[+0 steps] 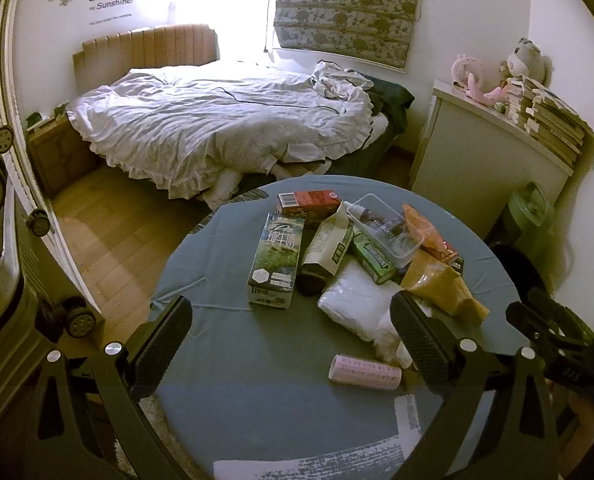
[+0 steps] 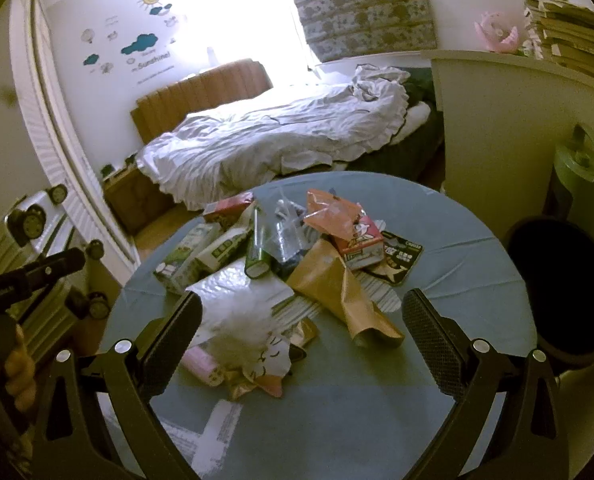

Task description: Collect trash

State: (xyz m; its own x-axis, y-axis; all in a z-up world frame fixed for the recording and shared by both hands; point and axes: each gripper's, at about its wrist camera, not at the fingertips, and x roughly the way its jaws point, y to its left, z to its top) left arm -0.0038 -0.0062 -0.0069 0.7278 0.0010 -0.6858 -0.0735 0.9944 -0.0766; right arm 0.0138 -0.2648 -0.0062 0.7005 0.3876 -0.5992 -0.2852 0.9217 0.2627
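Both grippers hang over the near edge of the round table (image 1: 225, 412), which is draped in a blue-grey cloth, and both have their jaws spread wide with nothing between them: the left gripper (image 1: 291, 344) and the right gripper (image 2: 301, 334).

The trash sits heaped around the middle of the table, spilling toward its far edge. A tall milk carton (image 1: 275, 258) lies flat on the pile's left side, its long axis running from the near edge to the far edge, its cap end nearest the grippers. A red carton (image 1: 309, 202) lies crosswise at the far edge. A clear plastic tub (image 1: 385, 226) rests tilted on top of a green box (image 1: 371, 258). A crumpled brown paper bag (image 2: 337, 300) points its narrow end toward the near right edge. A pink cylinder (image 1: 365, 372) lies on its side closest to the near edge, axis left to right, apart from the heap. A dark bin (image 2: 561, 292) stands just beside the table's right edge.
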